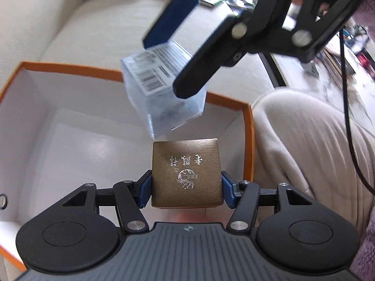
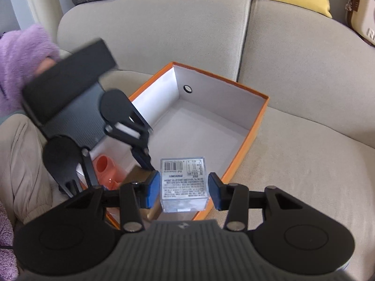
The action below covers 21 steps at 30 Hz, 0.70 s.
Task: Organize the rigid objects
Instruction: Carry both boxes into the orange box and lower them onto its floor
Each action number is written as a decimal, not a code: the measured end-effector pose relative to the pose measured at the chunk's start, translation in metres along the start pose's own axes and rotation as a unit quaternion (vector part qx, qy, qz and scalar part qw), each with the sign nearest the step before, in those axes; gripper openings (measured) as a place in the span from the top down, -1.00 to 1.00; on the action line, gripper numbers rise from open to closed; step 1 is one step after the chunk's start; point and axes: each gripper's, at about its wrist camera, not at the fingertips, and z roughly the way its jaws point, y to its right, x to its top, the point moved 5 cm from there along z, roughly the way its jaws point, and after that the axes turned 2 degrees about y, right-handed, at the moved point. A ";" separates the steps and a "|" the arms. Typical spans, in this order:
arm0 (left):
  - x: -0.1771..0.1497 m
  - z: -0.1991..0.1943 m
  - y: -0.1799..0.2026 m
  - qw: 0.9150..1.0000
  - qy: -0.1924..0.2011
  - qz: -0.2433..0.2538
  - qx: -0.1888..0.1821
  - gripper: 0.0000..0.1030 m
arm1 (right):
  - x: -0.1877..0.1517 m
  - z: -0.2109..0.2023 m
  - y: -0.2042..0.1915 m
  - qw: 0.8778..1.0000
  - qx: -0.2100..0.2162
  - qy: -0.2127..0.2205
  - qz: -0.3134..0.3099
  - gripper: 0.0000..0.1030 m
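The orange cardboard box with white inside point(image 1: 248, 140) lies below both grippers. The left gripper point(image 1: 186, 188) clamps a bronze brushed-metal cube point(image 1: 186, 173). Just ahead of it, the right gripper point(image 2: 184, 188) pinches a clear plastic barcode-labelled cube point(image 2: 184, 182).

A beige sofa point(image 2: 293, 154) carries an open orange box point(image 2: 259, 119) on its seat cushion.
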 end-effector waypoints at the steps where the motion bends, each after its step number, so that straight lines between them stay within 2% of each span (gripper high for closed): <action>1: 0.000 0.003 0.000 1.000 -0.008 0.007 -0.007 -0.31 | 0.001 0.002 -0.001 1.000 0.003 -0.001 -0.001 0.10; 4: -0.003 0.011 0.002 0.998 -0.034 0.026 -0.039 -0.31 | 0.002 0.005 -0.005 1.000 0.005 -0.005 -0.014 0.10; 7: -0.005 0.016 -0.001 0.998 -0.049 0.038 -0.032 -0.31 | 0.004 0.010 -0.007 1.000 0.013 -0.010 -0.020 0.10; 11: -0.005 0.020 -0.004 0.996 -0.057 0.042 -0.049 -0.31 | 0.005 0.016 -0.012 0.999 0.031 -0.018 -0.036 0.10; 15: -0.009 0.026 -0.009 0.996 -0.067 0.036 -0.053 -0.33 | 0.001 0.028 -0.017 0.995 0.027 -0.054 -0.076 0.10; 21: -0.015 0.029 -0.023 0.996 -0.054 -0.002 -0.068 -0.39 | -0.002 0.039 -0.024 0.988 0.011 -0.084 -0.125 0.10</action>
